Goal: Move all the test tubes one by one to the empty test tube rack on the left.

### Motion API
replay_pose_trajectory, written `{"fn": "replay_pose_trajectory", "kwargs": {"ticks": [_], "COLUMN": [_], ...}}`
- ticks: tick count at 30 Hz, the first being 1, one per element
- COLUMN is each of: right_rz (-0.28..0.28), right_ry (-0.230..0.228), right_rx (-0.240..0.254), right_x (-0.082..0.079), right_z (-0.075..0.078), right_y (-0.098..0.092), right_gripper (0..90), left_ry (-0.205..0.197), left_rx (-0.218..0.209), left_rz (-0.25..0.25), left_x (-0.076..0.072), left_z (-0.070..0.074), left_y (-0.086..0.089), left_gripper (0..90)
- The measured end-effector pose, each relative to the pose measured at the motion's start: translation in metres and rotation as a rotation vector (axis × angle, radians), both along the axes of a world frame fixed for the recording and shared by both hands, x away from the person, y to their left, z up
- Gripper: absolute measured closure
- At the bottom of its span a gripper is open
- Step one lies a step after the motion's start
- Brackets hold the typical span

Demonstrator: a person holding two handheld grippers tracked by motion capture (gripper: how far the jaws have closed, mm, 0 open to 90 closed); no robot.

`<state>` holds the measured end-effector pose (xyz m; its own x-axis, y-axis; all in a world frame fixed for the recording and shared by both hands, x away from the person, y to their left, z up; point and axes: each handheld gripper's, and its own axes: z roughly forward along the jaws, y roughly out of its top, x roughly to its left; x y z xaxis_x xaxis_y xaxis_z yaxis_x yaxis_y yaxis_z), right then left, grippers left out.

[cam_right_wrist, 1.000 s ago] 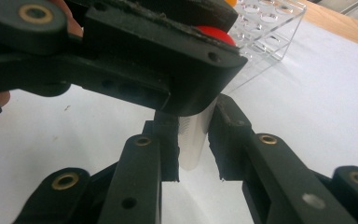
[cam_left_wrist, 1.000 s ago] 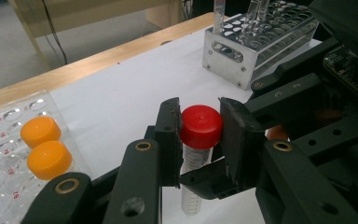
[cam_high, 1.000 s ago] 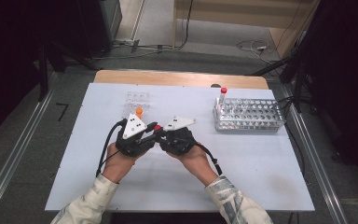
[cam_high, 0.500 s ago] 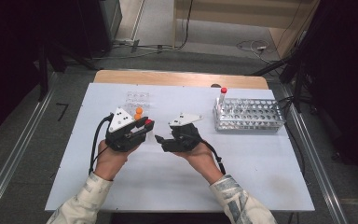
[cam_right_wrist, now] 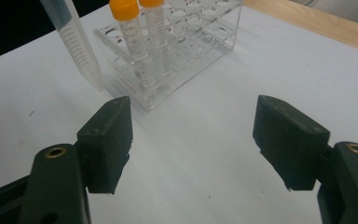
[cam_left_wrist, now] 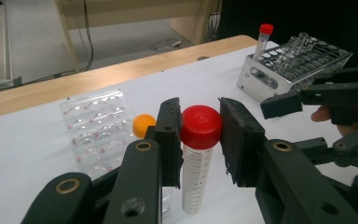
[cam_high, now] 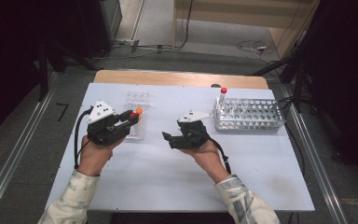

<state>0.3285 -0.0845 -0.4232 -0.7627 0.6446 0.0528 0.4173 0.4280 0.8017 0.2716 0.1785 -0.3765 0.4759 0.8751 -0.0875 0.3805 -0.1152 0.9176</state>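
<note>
My left gripper (cam_high: pixel 131 118) is shut on a clear graduated tube with a red cap (cam_left_wrist: pixel 200 128), the pads (cam_left_wrist: pixel 170 135) pressing the cap from both sides. The tube hangs upright beside a clear plastic rack (cam_high: pixel 137 100) holding orange-capped tubes (cam_right_wrist: pixel 126 11); its lower end (cam_right_wrist: pixel 77 46) also appears in the right gripper view. My right gripper (cam_high: pixel 168 138) sits mid-table, pointing left. Its jaws have just been opening and now stand wide (cam_right_wrist: pixel 196 149) with nothing between them.
A metal tube rack (cam_high: pixel 249 114) stands at the back right with one red-capped tube (cam_high: pixel 222 95) upright in its left corner. A wooden strip (cam_high: pixel 182 78) runs along the white table's far edge. Cables trail from both grippers.
A second ago both grippers met at the table's centre. The left one has moved left, carrying the red-capped tube to the clear rack. The right jaws have opened and stayed near the middle.
</note>
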Motion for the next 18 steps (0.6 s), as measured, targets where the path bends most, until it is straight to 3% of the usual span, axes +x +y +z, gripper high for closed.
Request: {"fn": "replay_pose_trajectory", "kwargs": {"ticks": [8,18], "right_rz": [-0.011,-0.035], "right_ry": [0.001,0.001], "right_rx": [0.000,0.009], "right_x": [0.002,0.005], "right_z": [0.000,0.002], "right_y": [-0.005,-0.014], "right_gripper": [27.5,27.8], "left_ry": [-0.024,-0.028], "left_rx": [0.022,0.028], "left_rz": [0.051,0.100], "left_x": [0.006,0.030], "left_z": [0.006,0.009], "left_y": [0.009,0.015], "left_gripper": [69.8,69.7]}}
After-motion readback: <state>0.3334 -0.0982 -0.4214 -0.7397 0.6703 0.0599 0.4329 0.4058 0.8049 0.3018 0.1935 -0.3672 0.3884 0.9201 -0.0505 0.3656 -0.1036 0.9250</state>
